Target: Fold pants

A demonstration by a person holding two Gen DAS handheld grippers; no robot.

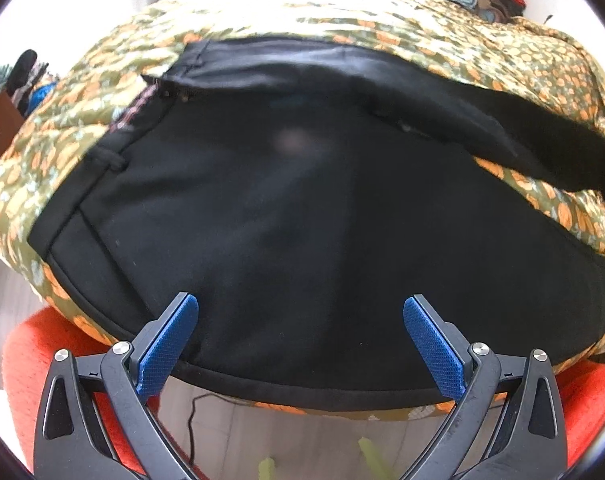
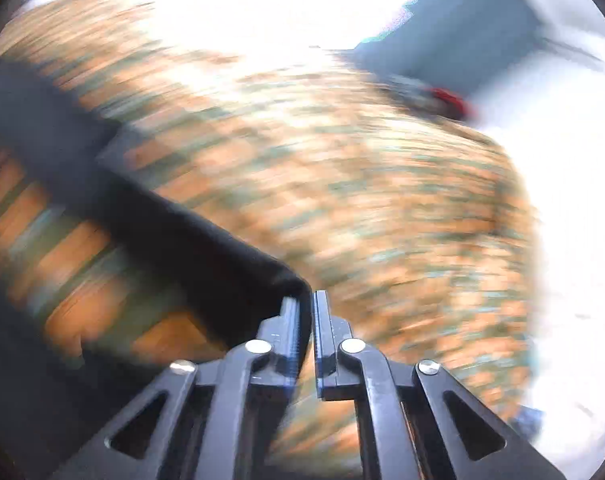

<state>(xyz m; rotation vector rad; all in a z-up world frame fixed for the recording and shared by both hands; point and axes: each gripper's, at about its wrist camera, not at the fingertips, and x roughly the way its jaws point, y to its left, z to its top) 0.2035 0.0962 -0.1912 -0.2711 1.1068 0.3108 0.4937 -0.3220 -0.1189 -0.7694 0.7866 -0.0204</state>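
the black pants (image 1: 302, 216) lay spread over the near edge of the bed, on the orange-flowered bedspread (image 1: 482, 40), waistband toward its left side and one leg trailing off toward the right edge. the left gripper (image 1: 300, 340) hovered just above the near hem, jaws wide apart and holding nothing. the right gripper (image 2: 306, 320) was nearly clenched, and the end of the trailing leg appeared pinched between its pads, the view badly blurred. this looked like the first fold, bringing one leg across. next, the right needed to carry that end over while the left pinned the body.
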